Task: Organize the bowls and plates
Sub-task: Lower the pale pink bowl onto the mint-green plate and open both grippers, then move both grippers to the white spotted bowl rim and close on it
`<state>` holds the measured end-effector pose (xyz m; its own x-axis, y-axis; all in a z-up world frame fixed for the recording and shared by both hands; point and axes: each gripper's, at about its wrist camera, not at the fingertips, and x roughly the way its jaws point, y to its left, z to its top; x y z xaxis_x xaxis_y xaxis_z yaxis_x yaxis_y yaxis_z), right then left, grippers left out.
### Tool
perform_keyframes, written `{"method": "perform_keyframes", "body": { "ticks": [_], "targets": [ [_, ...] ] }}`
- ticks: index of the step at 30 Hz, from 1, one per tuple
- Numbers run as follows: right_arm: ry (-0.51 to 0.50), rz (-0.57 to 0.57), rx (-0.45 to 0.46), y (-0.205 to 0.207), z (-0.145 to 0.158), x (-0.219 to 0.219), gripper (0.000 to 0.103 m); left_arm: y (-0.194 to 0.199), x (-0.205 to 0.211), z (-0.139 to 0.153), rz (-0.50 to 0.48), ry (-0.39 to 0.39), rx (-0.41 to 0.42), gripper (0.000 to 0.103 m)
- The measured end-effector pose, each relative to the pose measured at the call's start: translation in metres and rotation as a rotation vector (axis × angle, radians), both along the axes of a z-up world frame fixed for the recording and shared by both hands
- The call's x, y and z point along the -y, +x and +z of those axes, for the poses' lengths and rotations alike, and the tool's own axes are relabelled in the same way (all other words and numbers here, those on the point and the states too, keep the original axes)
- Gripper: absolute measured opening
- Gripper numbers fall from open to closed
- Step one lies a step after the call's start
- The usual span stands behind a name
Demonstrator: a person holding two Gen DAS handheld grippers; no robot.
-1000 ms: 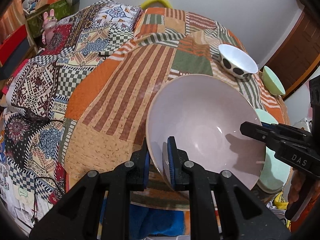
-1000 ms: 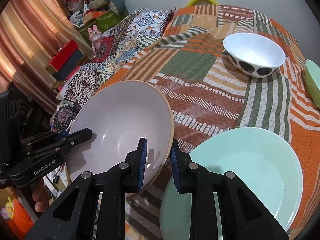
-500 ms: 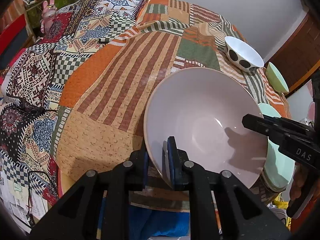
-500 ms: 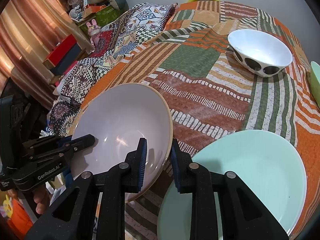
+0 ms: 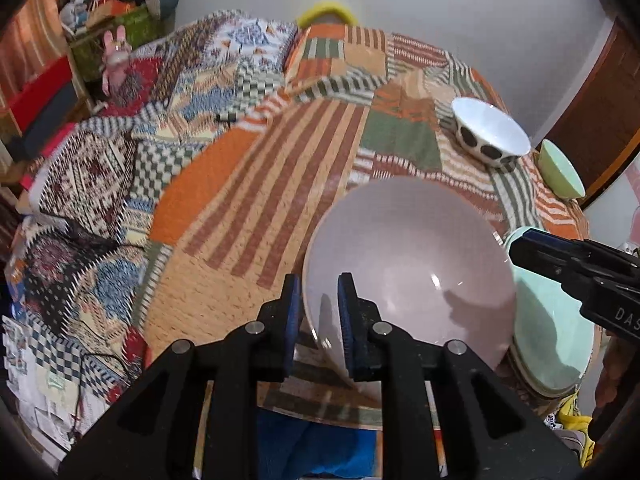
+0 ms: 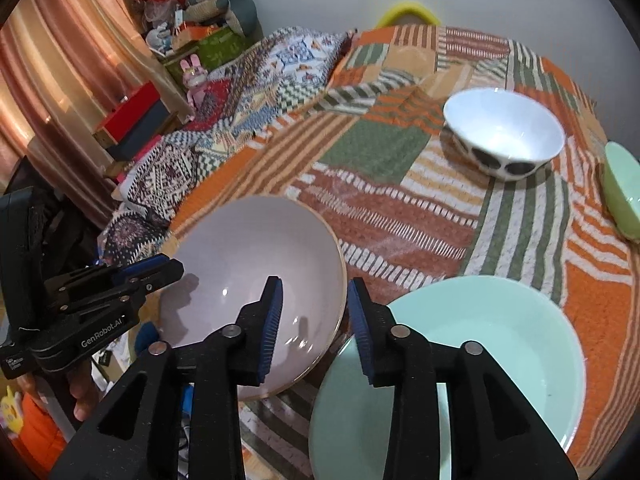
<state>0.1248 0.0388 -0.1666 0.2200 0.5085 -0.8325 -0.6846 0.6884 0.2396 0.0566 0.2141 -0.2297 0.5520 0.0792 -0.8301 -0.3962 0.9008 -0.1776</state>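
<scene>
Pinkish-grey plate (image 5: 412, 264), shallow, tan-edged, taken as landmark; seen tilted at near edge of patchwork cloth (image 5: 248, 208) covering the table. Near rim of plate between fingers of left gripper (image 5: 318, 320): jaws opening, a thin gap visible on each side of the rim, pads not pressing. Same gripper seen from right wrist view (image 6: 160, 270) at plate's left edge, tips over the rim. Right gripper (image 6: 314, 320) straddling plate's right rim: jaws opening, clear space between each pad and the rim, nothing clamped. In left wrist view, right gripper's tip (image 5: 532, 252) just off plate's right edge.

Pale green plate (image 6: 480, 360) immediately right of the landmark plate, flat on cloth; plate's right rim overlapping its left edge in both views, contact not resolvable.

White bowl with black spots (image 6: 504, 140) beyond the plate, to its far right, upright, well apart from it. Small green bowl (image 6: 622, 196) further right than the spotted bowl, at frame edge, only partly visible.

Pink toy rabbit (image 5: 114, 60) far left of the plate, off the table, among shelf clutter. Part of a hand (image 6: 84, 394) visible under left gripper's body.
</scene>
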Motion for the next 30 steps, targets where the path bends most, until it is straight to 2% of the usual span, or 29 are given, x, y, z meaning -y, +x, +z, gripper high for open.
{"method": "perform_keyframes", "body": {
  "ticks": [7, 10, 12, 15, 16, 19, 23, 30],
  "targets": [
    [0.059, -0.030, 0.059, 0.002, 0.029, 0.024, 0.033, -0.001, 0.017, 0.046, -0.029, 0.067, 0.088, 0.021],
    [0.085, -0.052, 0.089, 0.004, 0.044, 0.039, 0.034, 0.000, 0.029, 0.070, -0.050, 0.095, 0.140, 0.031],
    [0.102, -0.066, 0.114, 0.007, 0.054, 0.050, 0.034, 0.003, 0.036, 0.086, -0.064, 0.115, 0.176, 0.040],
    [0.125, -0.093, 0.157, 0.012, 0.071, 0.067, 0.034, 0.010, 0.051, 0.110, -0.104, 0.157, 0.224, 0.045],
    [0.133, -0.102, 0.172, 0.014, 0.077, 0.073, 0.035, 0.015, 0.057, 0.118, -0.119, 0.174, 0.236, 0.045],
    [0.154, -0.142, 0.223, 0.022, 0.093, 0.089, 0.048, 0.030, 0.073, 0.138, -0.146, 0.205, 0.265, 0.049],
    [0.178, -0.186, 0.253, 0.036, 0.107, 0.106, 0.049, 0.052, 0.082, 0.150, -0.174, 0.179, 0.271, 0.051],
    [0.203, -0.239, 0.289, 0.063, 0.116, 0.121, 0.049, 0.108, 0.100, 0.152, -0.213, 0.217, 0.222, 0.051]
  ]
}}
